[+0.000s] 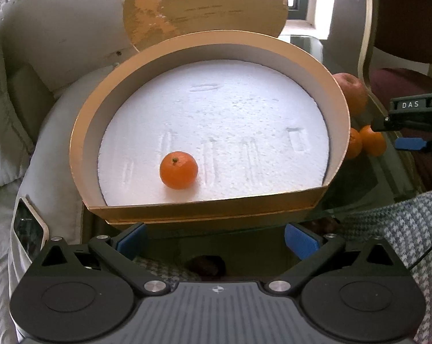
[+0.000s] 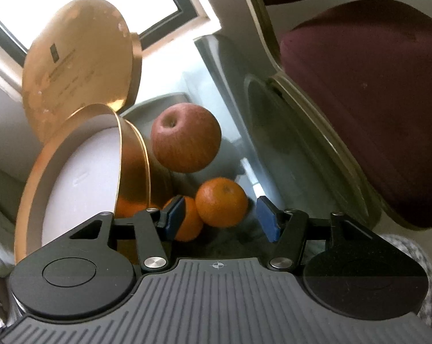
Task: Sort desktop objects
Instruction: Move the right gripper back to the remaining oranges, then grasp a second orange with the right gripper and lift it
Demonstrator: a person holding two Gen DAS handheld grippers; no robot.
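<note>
From the left wrist camera, the left gripper [image 1: 216,239] sat low at the front with its blue pads far apart and nothing between them. Just past the pads was a gold box [image 1: 207,210] with a round back and a flat front wall. It was open. White foam [image 1: 230,120] lined the bottom. One orange [image 1: 178,169] sat on the foam, near the front wall and a bit to the left, stem up. The lid [image 1: 206,5] stood up behind the box. The box stood on a glass table [image 1: 367,177]. To the right of the box, outside it, were an apple [image 1: 352,91] and two more oranges [image 1: 372,140] close together. The right gripper [image 1: 410,132] reached in from the right edge, near those oranges. A checked sleeve [image 1: 410,229] showed at the lower right. A phone [image 1: 29,230] lay on white cloth at the left.

From the right wrist camera, the right gripper [image 2: 220,218] had its pads apart. It held nothing. An orange [image 2: 221,202] sat on the table between the pads and a little beyond them. A second orange [image 2: 188,225] touched it on the left, partly behind the left pad. The apple [image 2: 186,137] sat farther back, just beside the box [image 2: 133,166]. The lid [image 2: 78,66] leaned behind the box. A dark red chair [image 2: 365,100] was on the right.
</note>
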